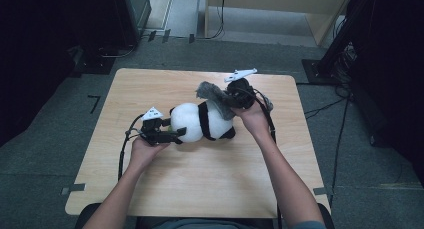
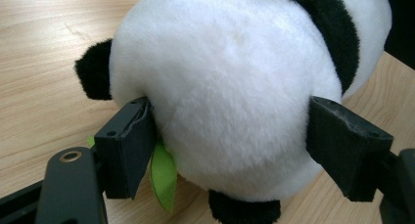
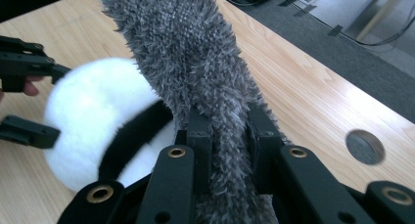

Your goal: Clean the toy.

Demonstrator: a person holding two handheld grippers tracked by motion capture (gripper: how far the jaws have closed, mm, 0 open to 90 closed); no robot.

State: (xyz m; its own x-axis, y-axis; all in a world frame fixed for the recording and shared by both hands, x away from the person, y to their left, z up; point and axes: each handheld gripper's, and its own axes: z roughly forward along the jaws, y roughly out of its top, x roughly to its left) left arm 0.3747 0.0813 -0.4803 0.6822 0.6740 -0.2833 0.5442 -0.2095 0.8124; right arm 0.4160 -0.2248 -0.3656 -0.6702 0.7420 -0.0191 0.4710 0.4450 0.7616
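A black-and-white panda plush (image 1: pixel 200 121) lies on its side in the middle of the wooden table (image 1: pixel 200 184). My left gripper (image 1: pixel 172 134) is shut on its white head (image 2: pixel 230 77), one pad pressing each side, with a green felt leaf (image 2: pixel 164 177) poking out by the left jaw. My right gripper (image 1: pixel 232 100) hangs just behind the panda's body, shut on a shaggy grey cloth (image 1: pixel 212 94). In the right gripper view the grey cloth (image 3: pixel 195 48) rises from between the jaws of my right gripper (image 3: pixel 229 121) and drapes toward the panda (image 3: pixel 93 116). My left gripper (image 3: pixel 58 101) shows there at the far left.
A round hole (image 3: pixel 364 146) is cut into the tabletop near its far right corner. Cables (image 1: pixel 335 109) run over the grey floor to the right of the table, and dark equipment (image 1: pixel 135 14) stands behind it.
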